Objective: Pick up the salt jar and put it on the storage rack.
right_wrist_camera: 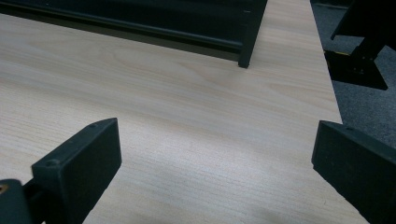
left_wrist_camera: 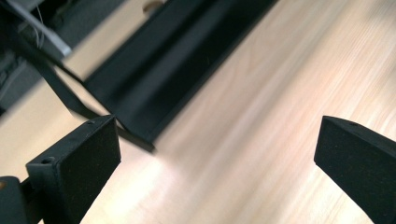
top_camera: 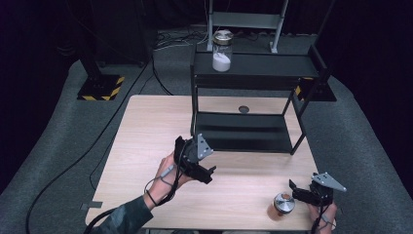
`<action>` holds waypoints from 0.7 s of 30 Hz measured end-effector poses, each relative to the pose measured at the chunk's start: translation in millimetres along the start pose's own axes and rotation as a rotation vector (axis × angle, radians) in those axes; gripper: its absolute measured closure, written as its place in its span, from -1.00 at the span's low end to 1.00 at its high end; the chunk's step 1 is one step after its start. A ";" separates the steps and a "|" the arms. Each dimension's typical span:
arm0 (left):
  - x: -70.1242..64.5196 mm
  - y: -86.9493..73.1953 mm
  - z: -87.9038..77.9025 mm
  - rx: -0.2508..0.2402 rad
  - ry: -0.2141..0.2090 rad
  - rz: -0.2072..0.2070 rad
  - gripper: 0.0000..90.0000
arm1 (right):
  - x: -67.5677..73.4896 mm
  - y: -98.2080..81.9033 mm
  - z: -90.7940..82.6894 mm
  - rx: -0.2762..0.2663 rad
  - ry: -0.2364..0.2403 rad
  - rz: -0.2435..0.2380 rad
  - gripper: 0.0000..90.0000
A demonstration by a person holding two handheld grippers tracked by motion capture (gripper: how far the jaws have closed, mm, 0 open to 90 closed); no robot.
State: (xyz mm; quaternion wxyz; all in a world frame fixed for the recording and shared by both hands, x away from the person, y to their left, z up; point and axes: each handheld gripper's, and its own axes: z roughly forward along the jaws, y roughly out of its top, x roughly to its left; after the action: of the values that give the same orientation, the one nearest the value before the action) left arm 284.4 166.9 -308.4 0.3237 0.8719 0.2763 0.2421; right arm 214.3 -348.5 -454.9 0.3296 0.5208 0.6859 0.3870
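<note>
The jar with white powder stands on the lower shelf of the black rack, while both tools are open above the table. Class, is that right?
Not quite. The high view shows the jar with white powder on the top shelf of the black rack, not the lower one. The left tool and right tool are indeed open above the table.

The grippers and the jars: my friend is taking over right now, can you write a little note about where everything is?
Left gripper: open, holding nothing, over mid-table before the black rack.
Right gripper: open, holding nothing, at the near right corner, beside the small jar with the silver lid.
Jar of white powder: upright on the rack's top shelf.
Done, apparently: that jar is shelved.
Left, probably: grasp the small jar and shelve it; the lower shelf looks free.
</note>
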 end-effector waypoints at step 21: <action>-13.3 -109.3 43.0 0.053 0.082 -0.318 -1.00 | 1.0 2.8 1.6 0.014 -0.005 -0.004 -1.00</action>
State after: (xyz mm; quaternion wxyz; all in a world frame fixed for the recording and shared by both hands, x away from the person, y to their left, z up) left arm 265.0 209.6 -416.9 0.3231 0.8150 0.4299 0.2158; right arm 216.7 -346.8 -453.3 0.3284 0.5227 0.6888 0.3801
